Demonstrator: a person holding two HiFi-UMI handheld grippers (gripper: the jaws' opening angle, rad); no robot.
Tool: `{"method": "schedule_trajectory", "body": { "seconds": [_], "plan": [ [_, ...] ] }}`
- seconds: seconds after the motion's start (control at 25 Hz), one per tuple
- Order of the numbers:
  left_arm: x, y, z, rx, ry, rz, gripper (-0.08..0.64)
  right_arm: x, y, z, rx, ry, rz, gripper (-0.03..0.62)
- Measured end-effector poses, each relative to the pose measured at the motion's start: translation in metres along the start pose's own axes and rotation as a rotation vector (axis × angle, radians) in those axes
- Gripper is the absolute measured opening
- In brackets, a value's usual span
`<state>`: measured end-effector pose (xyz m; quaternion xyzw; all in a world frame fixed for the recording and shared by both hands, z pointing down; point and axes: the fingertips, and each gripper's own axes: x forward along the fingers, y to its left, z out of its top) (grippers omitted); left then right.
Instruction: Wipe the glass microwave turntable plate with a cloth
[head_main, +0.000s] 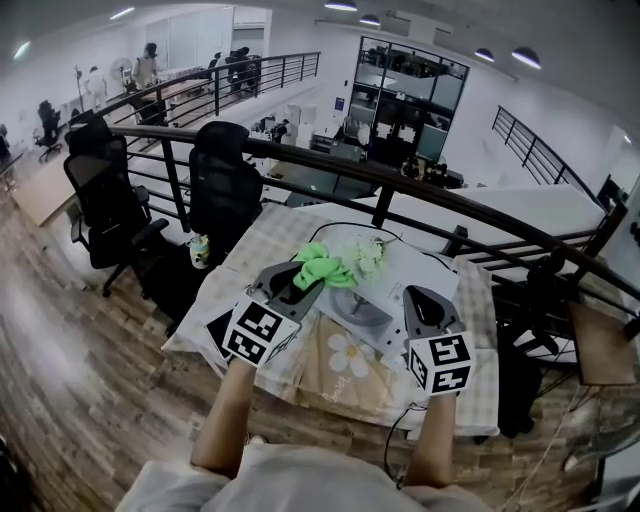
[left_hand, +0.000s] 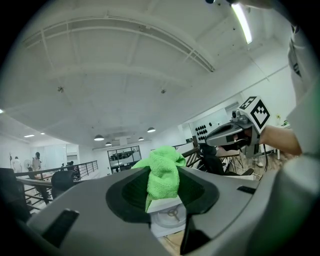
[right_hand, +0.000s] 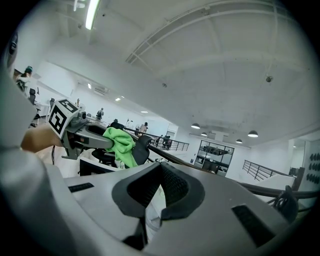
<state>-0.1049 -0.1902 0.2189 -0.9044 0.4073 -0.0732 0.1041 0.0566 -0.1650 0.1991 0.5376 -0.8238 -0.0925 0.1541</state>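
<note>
now left tongs clenched on green cloth, long axis along tongs; right tongs clenched, empty.

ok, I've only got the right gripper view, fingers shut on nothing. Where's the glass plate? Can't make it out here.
Observer: Head view shows the glass plate lying flat, just left of the right gripper.
Operator: Cloth on it?
Observer: The green cloth is at the plate's far left edge. I can't tell whether it touches.
Operator: Left grip ok?
Observer: In the left gripper view, the left gripper is shut on the cloth, with a bunch sticking out past the fingers.
</note>
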Motion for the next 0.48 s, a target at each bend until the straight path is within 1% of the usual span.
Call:
{"method": "schedule_trajectory", "body": {
  "seconds": [0.48],
  "plan": [
    [0.0021, 0.0047, -0.0037, 0.0, 0.008, -0.002, 0.155, 0.0077, 0.0017, 0.0001, -0.008, 0.003, 0.0, 0.012]
  ]
}}
